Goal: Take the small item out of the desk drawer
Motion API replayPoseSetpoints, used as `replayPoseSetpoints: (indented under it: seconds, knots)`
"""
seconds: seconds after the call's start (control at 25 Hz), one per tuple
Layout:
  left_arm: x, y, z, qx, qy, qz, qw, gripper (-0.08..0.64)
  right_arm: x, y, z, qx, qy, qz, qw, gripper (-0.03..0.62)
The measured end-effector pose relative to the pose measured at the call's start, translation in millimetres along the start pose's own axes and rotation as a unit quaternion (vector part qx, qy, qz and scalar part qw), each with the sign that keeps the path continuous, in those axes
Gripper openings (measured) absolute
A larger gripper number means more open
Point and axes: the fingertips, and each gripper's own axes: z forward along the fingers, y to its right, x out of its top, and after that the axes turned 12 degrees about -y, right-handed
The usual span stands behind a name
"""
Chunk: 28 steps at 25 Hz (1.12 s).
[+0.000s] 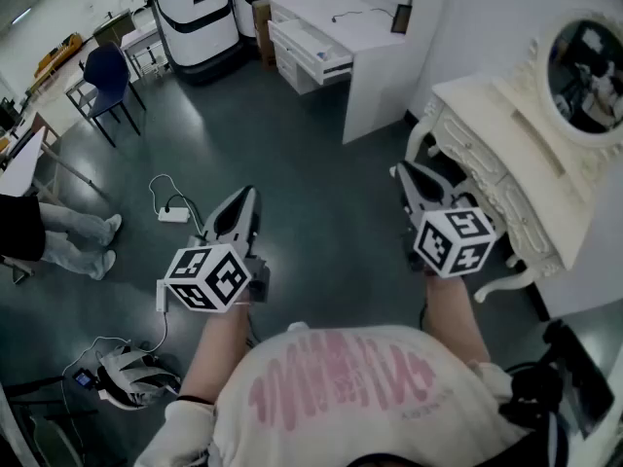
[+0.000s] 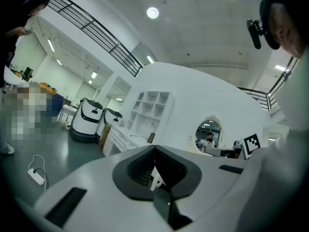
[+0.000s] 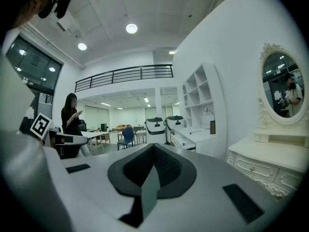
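Grey floor lay below. Left gripper (image 1: 247, 197) and right gripper (image 1: 402, 171) were both pinched shut, empty. Best plan: open the right one, then gently pull the dressing table's (image 1: 487, 100) closed drawer (image 1: 474, 150) at the right.

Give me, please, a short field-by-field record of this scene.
left gripper: jaws together; small white bit between them, unclear what
right gripper: jaws together, nothing held
dressing table: at the person's right, drawers shut, mirror on top
white desk: farther off across the floor
power strip: on the floor ahead of the left gripper
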Motion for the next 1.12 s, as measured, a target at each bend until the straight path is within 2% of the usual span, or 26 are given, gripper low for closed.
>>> replayPoseSetpoints:
  seconds: [0.36, 0.52, 0.64, 0.84, 1.12]
  knots:
    - [23, -39, -8, -0.004, 0.008, 0.001, 1.0, 0.029, 21, -24, 31, -0.004, 0.009, -0.001, 1.0, 0.015]
    - [25, -53, -5, -0.019, -0.006, 0.005, 0.9998, 0.029, 24, -38, 45, 0.003, 0.015, 0.008, 1.0, 0.017]
    - [25, -68, -1, -0.026, -0.011, 0.0, 0.9996, 0.029, 23, -44, 57, -0.009, 0.015, 0.001, 1.0, 0.017]
    - [28, -94, 18, -0.011, -0.015, -0.01, 0.9998, 0.029, 17, -33, 86, -0.015, -0.001, 0.02, 1.0, 0.017]
    - [48, -128, 89, -0.014, -0.014, -0.023, 0.9995, 0.028, 25, 14, 161, -0.015, -0.015, 0.03, 0.999, 0.017]
